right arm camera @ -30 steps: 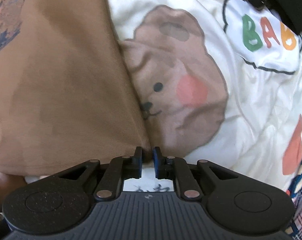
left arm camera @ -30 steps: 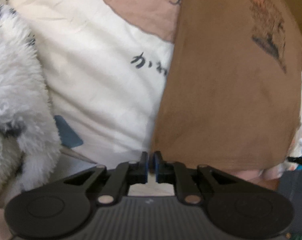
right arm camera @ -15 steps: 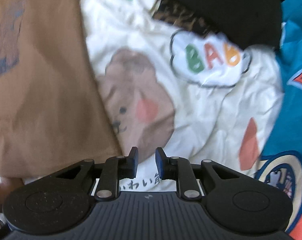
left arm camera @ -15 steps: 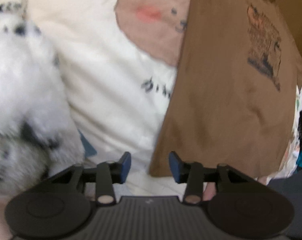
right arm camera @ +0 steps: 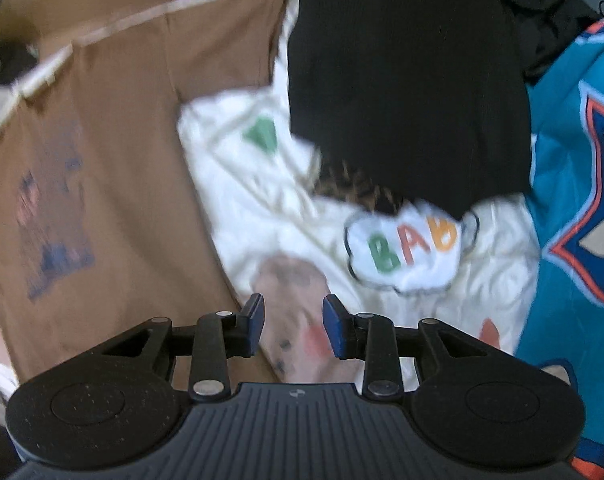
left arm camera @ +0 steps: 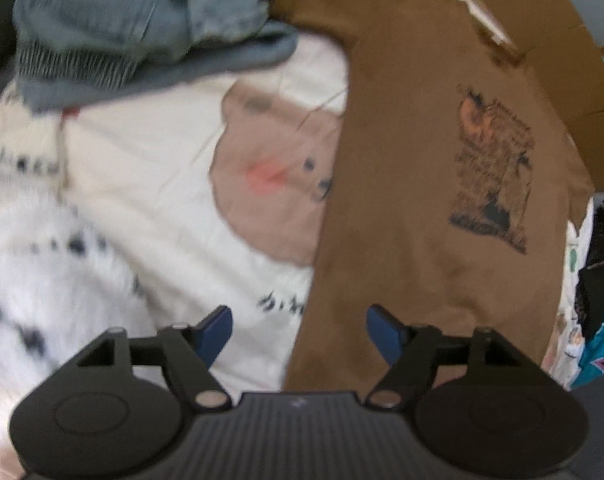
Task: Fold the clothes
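Left gripper and right gripper both opening, jaws empty, above the folded brown T-shirt on the bear-print sheet.

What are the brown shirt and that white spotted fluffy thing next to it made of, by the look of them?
The brown shirt looks like matte cotton jersey: it lies flat in soft creases, with a print on it. The white spotted thing looks like long-pile fleece or fake fur, with fuzzy edges. The blur leaves both open.
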Demonstrator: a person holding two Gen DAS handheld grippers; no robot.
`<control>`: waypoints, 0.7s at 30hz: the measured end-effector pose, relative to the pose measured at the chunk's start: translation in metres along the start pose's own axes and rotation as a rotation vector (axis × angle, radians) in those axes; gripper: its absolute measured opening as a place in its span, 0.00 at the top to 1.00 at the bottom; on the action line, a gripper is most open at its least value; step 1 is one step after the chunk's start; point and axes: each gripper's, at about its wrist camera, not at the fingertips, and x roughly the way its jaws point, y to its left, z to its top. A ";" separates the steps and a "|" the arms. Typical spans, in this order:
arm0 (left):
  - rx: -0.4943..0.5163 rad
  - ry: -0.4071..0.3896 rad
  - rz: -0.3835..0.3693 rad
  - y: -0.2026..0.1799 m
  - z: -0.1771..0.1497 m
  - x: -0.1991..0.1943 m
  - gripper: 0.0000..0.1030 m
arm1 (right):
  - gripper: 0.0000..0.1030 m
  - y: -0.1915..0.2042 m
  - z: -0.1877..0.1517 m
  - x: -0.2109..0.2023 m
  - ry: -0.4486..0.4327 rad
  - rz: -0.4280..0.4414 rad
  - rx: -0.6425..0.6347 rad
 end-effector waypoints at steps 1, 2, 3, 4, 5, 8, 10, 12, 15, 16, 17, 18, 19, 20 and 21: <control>0.009 -0.004 -0.003 -0.005 0.008 -0.002 0.26 | 0.59 0.001 0.005 -0.004 -0.016 0.011 0.009; 0.019 -0.008 0.001 -0.007 0.014 -0.006 0.26 | 0.56 0.002 0.009 -0.010 -0.031 0.022 0.020; 0.026 -0.019 0.005 -0.011 0.019 -0.010 0.25 | 0.56 0.004 0.013 -0.016 -0.045 0.033 0.033; 0.033 -0.030 0.010 -0.015 0.023 -0.014 0.24 | 0.56 0.006 0.017 -0.022 -0.059 0.044 0.046; 0.036 -0.044 0.012 -0.019 0.030 -0.019 0.22 | 0.56 0.008 0.021 -0.028 -0.074 0.055 0.059; 0.038 -0.067 0.016 -0.028 0.044 -0.025 0.21 | 0.56 0.015 0.031 -0.044 -0.108 0.094 0.077; 0.054 -0.074 0.016 -0.037 0.052 -0.024 0.20 | 0.53 0.021 0.037 -0.054 -0.132 0.098 0.071; 0.074 -0.081 0.013 -0.047 0.060 -0.025 0.19 | 0.42 0.028 0.043 -0.063 -0.155 0.094 0.060; 0.098 -0.093 0.005 -0.064 0.073 -0.024 0.19 | 0.33 0.040 0.050 -0.077 -0.187 0.093 0.027; 0.110 -0.098 -0.001 -0.071 0.078 -0.026 0.19 | 0.32 0.045 0.052 -0.081 -0.198 0.097 0.011; 0.121 -0.102 -0.006 -0.078 0.082 -0.028 0.19 | 0.30 0.049 0.054 -0.084 -0.209 0.099 -0.004; 0.131 -0.106 -0.011 -0.084 0.087 -0.029 0.19 | 0.29 0.053 0.055 -0.087 -0.217 0.101 -0.016; 0.141 -0.108 -0.018 -0.093 0.091 -0.031 0.19 | 0.29 0.057 0.056 -0.089 -0.223 0.102 -0.027; 0.150 -0.111 -0.026 -0.101 0.095 -0.033 0.18 | 0.29 0.061 0.057 -0.091 -0.230 0.107 -0.039; 0.159 -0.111 -0.038 -0.109 0.100 -0.035 0.18 | 0.29 0.065 0.058 -0.092 -0.236 0.114 -0.050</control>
